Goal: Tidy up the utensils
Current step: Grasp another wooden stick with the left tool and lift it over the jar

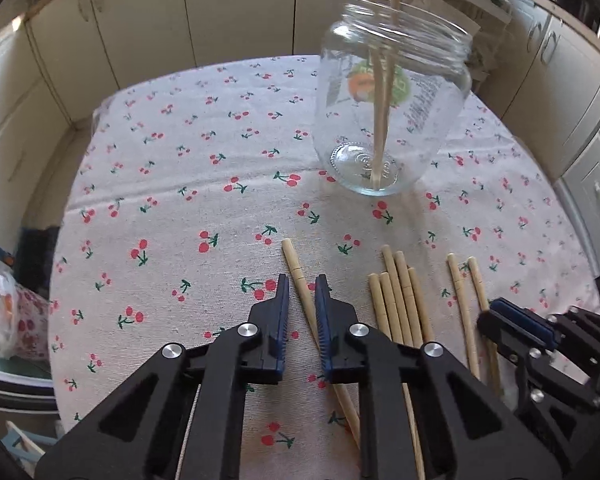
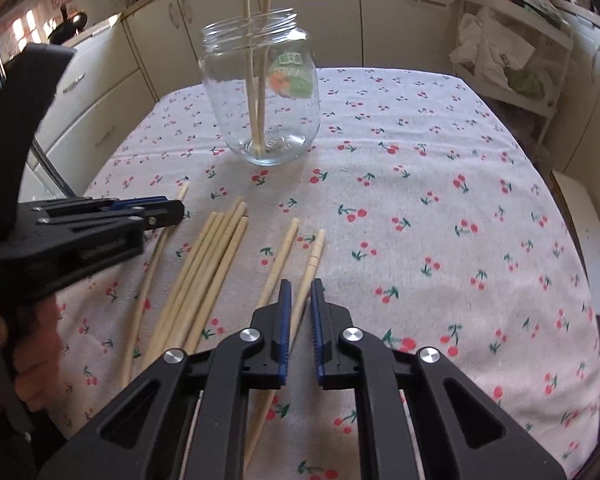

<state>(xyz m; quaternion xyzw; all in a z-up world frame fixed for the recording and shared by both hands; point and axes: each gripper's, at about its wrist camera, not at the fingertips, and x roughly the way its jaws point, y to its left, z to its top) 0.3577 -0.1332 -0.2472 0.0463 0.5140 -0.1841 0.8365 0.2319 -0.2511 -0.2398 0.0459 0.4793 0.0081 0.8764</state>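
A clear glass jar stands upright on the cherry-print tablecloth with two wooden chopsticks in it; it also shows in the right wrist view. My left gripper is open, its fingers either side of a single chopstick lying on the cloth. My right gripper is open, straddling the right one of a pair of chopsticks. A bundle of several chopsticks lies between the two grippers.
Cream kitchen cabinets surround the table. A shelf rack with bags stands at the back right. A plastic bag sits off the table's left edge. The left gripper's body is close beside the chopsticks.
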